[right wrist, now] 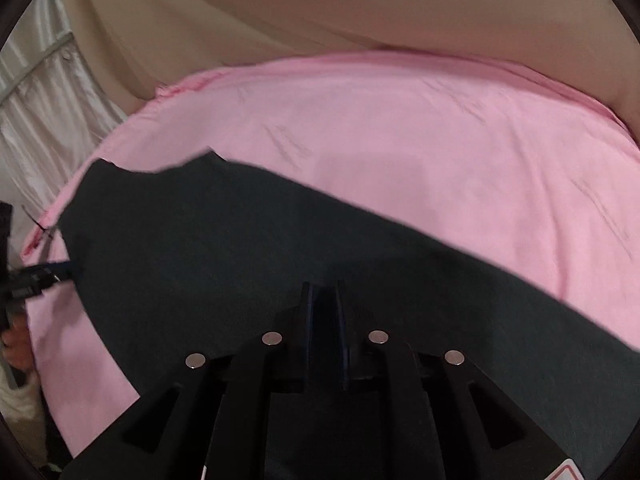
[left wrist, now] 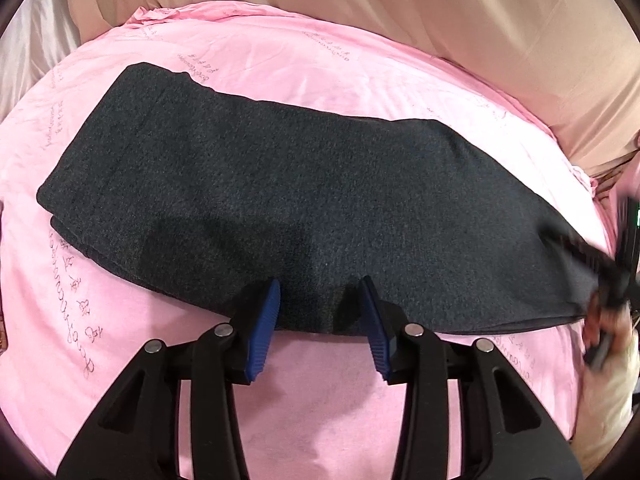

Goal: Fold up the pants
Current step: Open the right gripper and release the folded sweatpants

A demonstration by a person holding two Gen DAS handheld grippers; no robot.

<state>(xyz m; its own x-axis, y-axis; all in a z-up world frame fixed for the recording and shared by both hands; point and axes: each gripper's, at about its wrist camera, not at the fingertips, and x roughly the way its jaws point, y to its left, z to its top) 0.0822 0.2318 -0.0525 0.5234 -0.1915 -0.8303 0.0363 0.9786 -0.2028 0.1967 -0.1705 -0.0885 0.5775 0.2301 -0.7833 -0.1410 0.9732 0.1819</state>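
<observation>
The left tongs (left wrist: pixel 320 300) point steeply down at the near edge of the pants (left wrist: pixel 280 200), blue pads apart with a bulge of cloth between them, seemingly not pinched. The right tongs (right wrist: pixel 324 300) are shut over the dark cloth at the garment's other end; whether they grip it is unclear. The pants lie as one long doubled strip across the pink bed (left wrist: pixel 320 60). Judging by that, the legs are already together and the crosswise folds remain.
</observation>
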